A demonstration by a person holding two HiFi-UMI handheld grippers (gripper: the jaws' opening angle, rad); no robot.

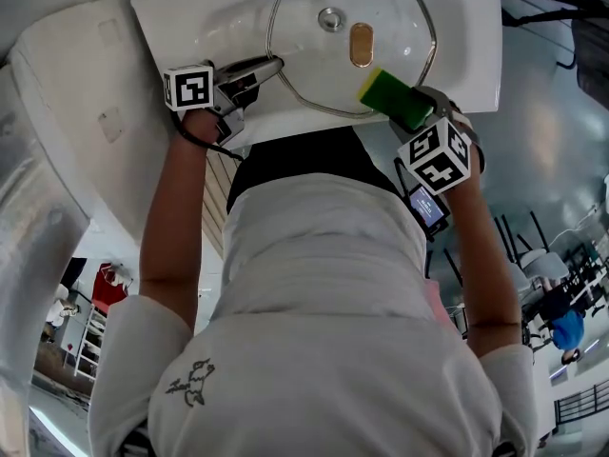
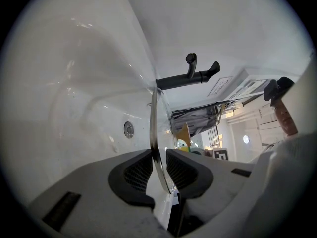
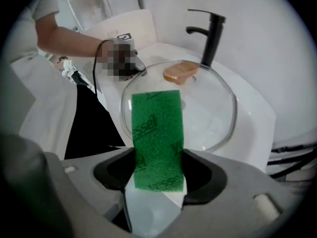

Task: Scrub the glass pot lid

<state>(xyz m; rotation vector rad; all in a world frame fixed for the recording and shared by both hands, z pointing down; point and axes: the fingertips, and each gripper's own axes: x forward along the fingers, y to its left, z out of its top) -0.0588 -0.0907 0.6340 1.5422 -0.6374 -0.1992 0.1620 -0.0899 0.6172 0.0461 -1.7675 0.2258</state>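
Green scouring sponge (image 1: 393, 96), clamped in the right gripper (image 1: 419, 112), hovers at the lower-right rim of the glass pot lid (image 1: 324, 69), which the left gripper (image 1: 269, 66) pinches by its left edge over the white sink (image 1: 471, 36) at top centre; scrubbing seems barely begun, no suds showing.

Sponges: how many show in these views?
1. The green sponge is clamped in the right claw, held over the lid's rim at the sink. Another could be hidden behind the person.
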